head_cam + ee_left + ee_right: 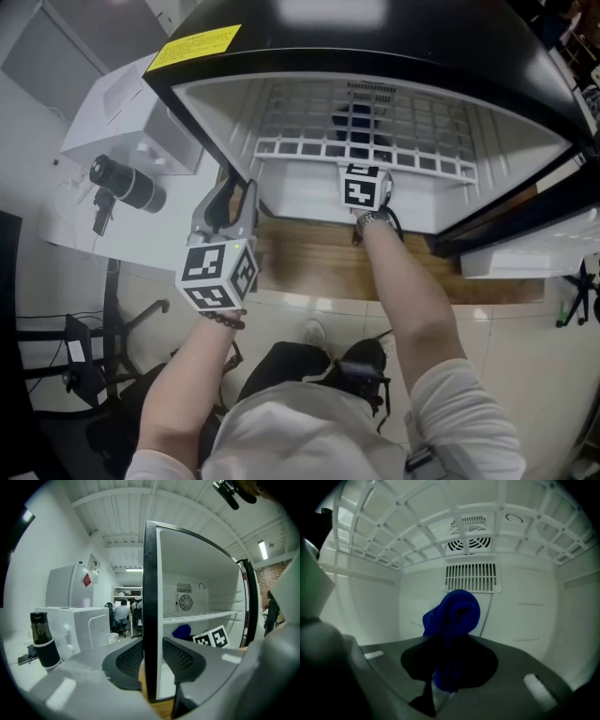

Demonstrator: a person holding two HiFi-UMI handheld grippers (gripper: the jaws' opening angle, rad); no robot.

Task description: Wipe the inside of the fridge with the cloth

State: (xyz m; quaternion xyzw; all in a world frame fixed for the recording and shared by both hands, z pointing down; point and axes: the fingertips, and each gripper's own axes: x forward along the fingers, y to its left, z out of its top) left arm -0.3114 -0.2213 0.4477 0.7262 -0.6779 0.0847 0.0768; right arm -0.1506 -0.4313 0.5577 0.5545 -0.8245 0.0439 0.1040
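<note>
The fridge (394,37) is black outside and white inside, and it stands open in front of me. My right gripper (450,667) reaches into it under the white wire shelf (375,122) and is shut on a bunched blue cloth (454,616). The cloth hangs just before the back wall, below the fan vent (469,536). From the head view the cloth (354,120) shows dark through the shelf bars. My left gripper (230,199) sits at the fridge's left front corner. Its jaws (150,658) are closed on the black front edge of the left wall (150,597).
A white appliance (112,122) with a black bottle (127,183) on it stands left of the fridge. The fridge door (506,220) is swung open at the right. A wooden board (309,267) lies under the fridge front. People (123,611) sit at desks far behind.
</note>
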